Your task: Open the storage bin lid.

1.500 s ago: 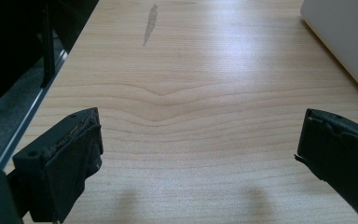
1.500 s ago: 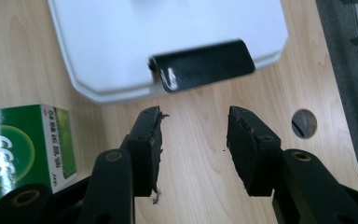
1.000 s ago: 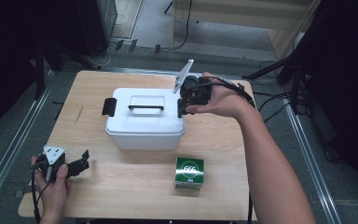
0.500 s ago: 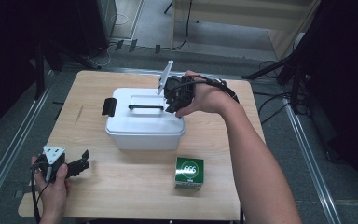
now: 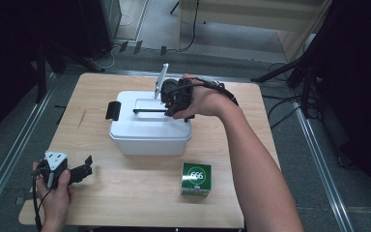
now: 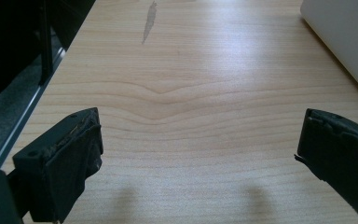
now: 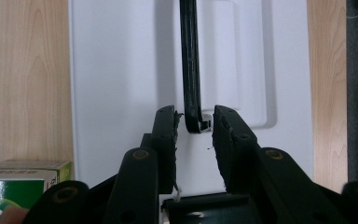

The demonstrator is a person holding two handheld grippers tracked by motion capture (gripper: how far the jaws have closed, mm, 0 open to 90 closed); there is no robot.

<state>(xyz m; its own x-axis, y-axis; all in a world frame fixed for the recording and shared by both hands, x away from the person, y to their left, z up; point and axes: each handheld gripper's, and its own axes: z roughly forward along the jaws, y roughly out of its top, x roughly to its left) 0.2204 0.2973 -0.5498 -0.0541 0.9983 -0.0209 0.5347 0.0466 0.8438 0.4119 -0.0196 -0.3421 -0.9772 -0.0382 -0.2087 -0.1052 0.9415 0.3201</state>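
Note:
A white lidded box (image 5: pixel 149 133) stands mid-table with a black carry handle (image 5: pixel 147 111) lying flat on its lid. My right gripper (image 5: pixel 170 107) points down over the handle's right end. In the right gripper view the handle (image 7: pixel 189 56) runs up the lid and its end sits between the jaws of the right gripper (image 7: pixel 194 119), which have just been closing; small gaps remain beside it. My left gripper (image 5: pixel 86 166) rests open at the table's near left corner. Its jaws stand wide apart over bare wood in the left gripper view (image 6: pixel 198 140).
A green carton (image 5: pixel 196 179) stands near the front edge, right of centre, also seen as a green carton (image 7: pixel 9 186) beside the box. A black latch (image 5: pixel 112 110) sticks out from the box's left end. The wooden table (image 5: pixel 125 198) ends close behind the left hand.
The right hand has moved left from the box's right end to over the lid handle. The left hand has kept still.

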